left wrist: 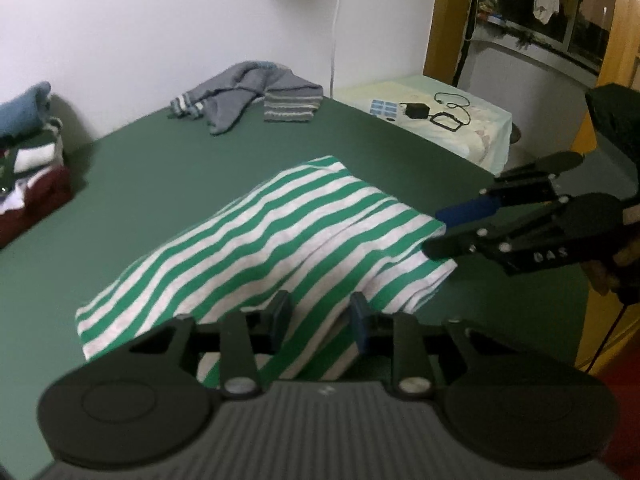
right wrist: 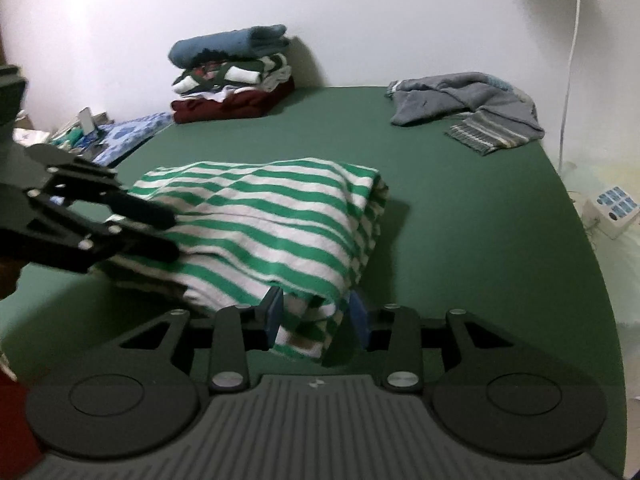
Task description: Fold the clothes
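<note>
Grips, with the left gripper [left wrist: 320, 314], the near edge of a green-and-white striped garment [left wrist: 260, 240]: jaws roughly a third open, cloth filling the whole gap from pad to pad. Shows the same from the right wrist view, where the left gripper [right wrist: 170, 232] comes in from the left with one finger above and one below the garment's left end.

Straddles, with the right gripper [right wrist: 316, 312], a bunched fold of the striped garment [right wrist: 260, 208] at its near right corner. Stands partly open there, cloth against the left pad and a dark gap before the right pad, so no firm pinch. Reaches in from the right in the left wrist view, right gripper [left wrist: 434, 232] with the blue-padded finger over the corner and the black finger under it.

Lies mid-table on the green tabletop [left wrist: 160, 168], folded over and humped up at the near edge.

Farther back against the white wall: a stack of folded clothes [right wrist: 232, 80] at the far left, a crumpled grey sweater [right wrist: 472, 108] at the far right, both well apart from the striped garment. Beyond the table's right edge, a small side table with a black charger [left wrist: 416, 111] and its cable.
</note>
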Demonstrator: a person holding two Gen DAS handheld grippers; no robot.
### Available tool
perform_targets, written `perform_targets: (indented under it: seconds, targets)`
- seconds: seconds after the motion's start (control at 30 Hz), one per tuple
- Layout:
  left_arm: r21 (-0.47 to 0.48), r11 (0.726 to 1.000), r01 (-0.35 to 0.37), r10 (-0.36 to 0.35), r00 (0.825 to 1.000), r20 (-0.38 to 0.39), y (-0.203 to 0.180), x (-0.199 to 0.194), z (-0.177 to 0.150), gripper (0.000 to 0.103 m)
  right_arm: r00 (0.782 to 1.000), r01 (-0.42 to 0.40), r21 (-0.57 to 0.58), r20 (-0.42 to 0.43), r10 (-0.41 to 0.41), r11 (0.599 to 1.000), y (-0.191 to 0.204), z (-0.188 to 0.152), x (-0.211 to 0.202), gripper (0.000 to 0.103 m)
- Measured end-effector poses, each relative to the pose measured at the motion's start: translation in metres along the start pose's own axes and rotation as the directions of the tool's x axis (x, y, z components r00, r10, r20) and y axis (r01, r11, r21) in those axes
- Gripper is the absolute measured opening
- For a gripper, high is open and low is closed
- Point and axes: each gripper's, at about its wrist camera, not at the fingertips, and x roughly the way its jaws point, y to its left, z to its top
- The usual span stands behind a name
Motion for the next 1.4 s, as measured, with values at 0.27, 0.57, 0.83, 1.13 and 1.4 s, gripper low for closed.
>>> perform_targets:
  seconds: [0.27, 0.57, 0.83, 1.13, 1.4]
  targets:
    - [0.071, 0.997, -0.044, 0.043, 0.999, 0.015, -0.005, -0.009, -0.009, 0.05, 0.994, 0.02, -0.044, 0.107, -0.016, 0.999, 0.006, 0.001, -0.004, 0.04]
    - [0.008, 0.997, -0.073, 0.073, 0.997, 0.038, 0.007, -0.014, -0.01, 0.026, 0.991, 0.008, -0.2, 0.135, 0.02, 0.98, 0.026, -0.006, 0.004, 0.007]
    - [-0.004, 0.995, -0.099, 0.099, 0.993, 0.068, 0.009, -0.026, -0.014, 0.002, 0.986, -0.078, -0.199, 0.131, 0.105, 0.977, 0.026, 0.0, -0.009, 0.004]
    - [-0.016, 0.996, -0.092, 0.092, 0.996, 0.018, 0.019, -0.037, -0.025, 0.002, 0.986, -0.159, -0.255, 0.016, 0.168, 0.954, 0.034, -0.004, -0.009, 0.001]
    - [-0.009, 0.996, -0.093, 0.093, 0.994, 0.06, 0.016, -0.046, -0.016, 0.014, 0.977, -0.143, -0.236, 0.119, 0.175, 0.961, 0.035, 0.015, -0.019, 0.047]
